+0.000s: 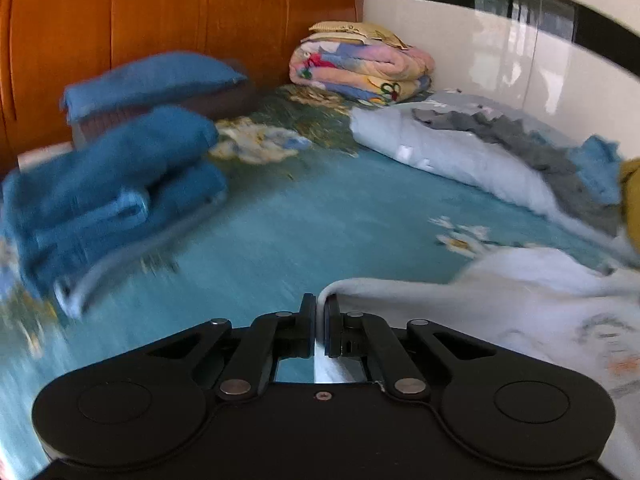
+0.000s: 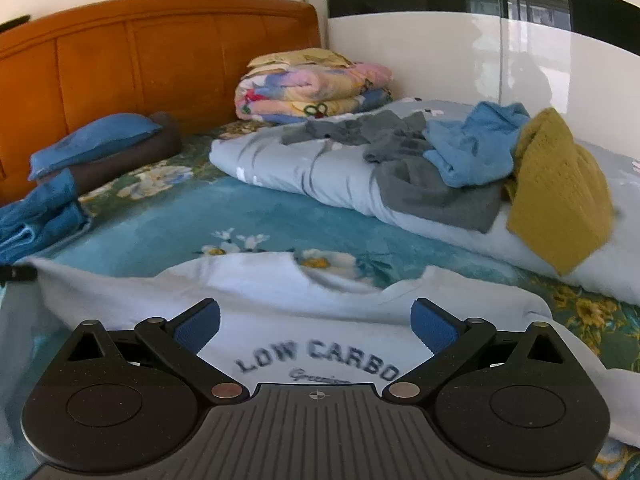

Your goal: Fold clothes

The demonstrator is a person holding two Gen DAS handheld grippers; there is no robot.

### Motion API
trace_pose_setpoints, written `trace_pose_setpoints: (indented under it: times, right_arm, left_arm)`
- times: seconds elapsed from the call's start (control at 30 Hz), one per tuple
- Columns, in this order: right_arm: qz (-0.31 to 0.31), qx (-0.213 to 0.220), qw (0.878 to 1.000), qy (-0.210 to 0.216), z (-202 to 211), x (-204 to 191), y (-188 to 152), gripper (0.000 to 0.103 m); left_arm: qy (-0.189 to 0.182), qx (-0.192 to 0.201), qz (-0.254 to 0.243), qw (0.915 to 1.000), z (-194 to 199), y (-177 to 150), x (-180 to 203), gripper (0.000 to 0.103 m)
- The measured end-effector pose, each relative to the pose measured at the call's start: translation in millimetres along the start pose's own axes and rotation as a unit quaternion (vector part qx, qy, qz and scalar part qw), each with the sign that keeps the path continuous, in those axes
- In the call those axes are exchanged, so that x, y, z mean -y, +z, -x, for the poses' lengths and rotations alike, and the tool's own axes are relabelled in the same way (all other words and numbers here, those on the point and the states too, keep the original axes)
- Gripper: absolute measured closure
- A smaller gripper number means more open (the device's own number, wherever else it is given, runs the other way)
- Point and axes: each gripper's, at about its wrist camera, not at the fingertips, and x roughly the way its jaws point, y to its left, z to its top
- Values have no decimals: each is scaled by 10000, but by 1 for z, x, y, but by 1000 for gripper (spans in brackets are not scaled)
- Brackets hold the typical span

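Sweatshirt [image 2: 304, 320], soft white fleece, edge pinched in left gripper [image 1: 321, 306]; right gripper [image 2: 316, 320] wide apart.

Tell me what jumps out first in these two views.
The white shirt printed LOW CARBO, spread on the teal flowered bedspread right under the open right tool. The left tool is shut on the shirt's edge. Beyond, an unfolded heap: mustard knit, blue towel and grey garment on a pale quilt.
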Motion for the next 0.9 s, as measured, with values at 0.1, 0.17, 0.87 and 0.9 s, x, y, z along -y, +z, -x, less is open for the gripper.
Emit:
trace_pose_setpoints:
  times: [0.1, 0.17, 0.87, 0.9]
  right_arm:
    - [87, -67, 9999, -100, -5, 10, 4, 1]
    - [156, -98, 9997, -170, -8, 19, 8, 1]
    - [908, -1353, 9857, -425, -114, 112, 47, 32]
    - [928, -1448, 9842, -421, -117, 114, 45, 36]
  left_arm:
    - [82, -255, -246, 9993, -21, -1, 2, 101]
    - [64, -412, -414, 9983, -29, -7, 4, 100]
    - [-2328, -546, -1070, 9651, -89, 67, 101, 16]
    - [-2307, -609, -1052, 9654, -99, 66, 107, 18]
